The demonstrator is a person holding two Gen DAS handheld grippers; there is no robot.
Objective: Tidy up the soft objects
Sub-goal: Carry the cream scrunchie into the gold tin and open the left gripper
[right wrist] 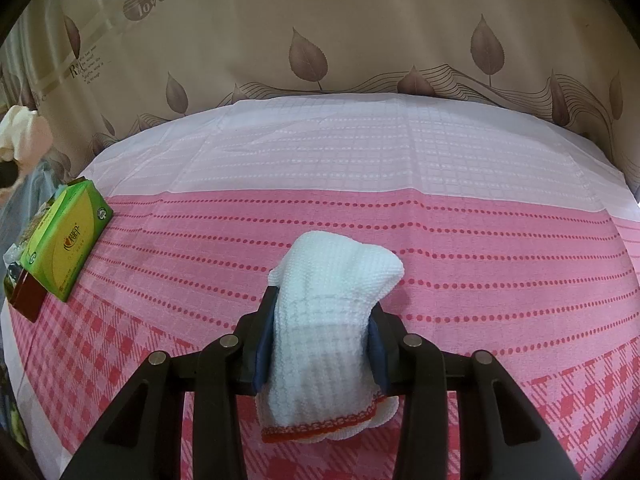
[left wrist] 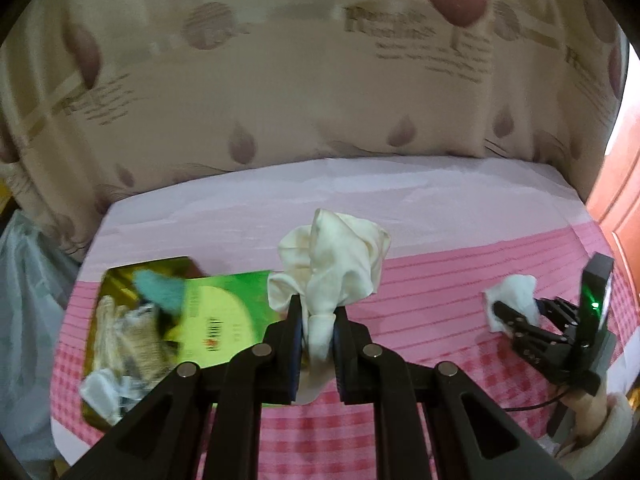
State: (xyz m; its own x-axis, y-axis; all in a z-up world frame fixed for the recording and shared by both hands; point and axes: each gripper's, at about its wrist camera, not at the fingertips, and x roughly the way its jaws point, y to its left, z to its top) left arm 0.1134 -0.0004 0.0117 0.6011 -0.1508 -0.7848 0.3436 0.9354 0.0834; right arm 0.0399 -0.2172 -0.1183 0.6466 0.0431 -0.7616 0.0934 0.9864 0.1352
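While both grippers hang over the pink cloth (right wrist: 460, 240), each is clamped on a soft item. Left gripper (left wrist: 316, 322): jaws closed on a cream rag (left wrist: 336, 256), a thin, smooth fabric bunched into loose folds that flare above the fingertips, with a narrow twisted tail pinched between the pads and hanging below them. The rag is held clear of the cloth, just right of the box (left wrist: 224, 312).

Right gripper (right wrist: 322, 320): jaws pressed against a white glove (right wrist: 332, 300), a coarse knit with a waffle-like weave, folded over at the top and ending in a red-trimmed cuff that droops below the fingers. In the left wrist view the same gripper (left wrist: 516, 314) shows at the right, well apart from the box, the glove (left wrist: 514, 292) a small white wad at its tips.

The box lies at the table's left side. Its lid is green and yellow with a red logo; the characters are too small and blurred to read. Beside the lid, the open part holds a teal item (left wrist: 160, 286) and pale crumpled pieces, blurred.

Curtain (right wrist: 360, 40) behind the table: beige with brown leaves. Legible print: "love" on a round emblem, and the fragments "leaves hang" and "passing". Other lines are too small to read.
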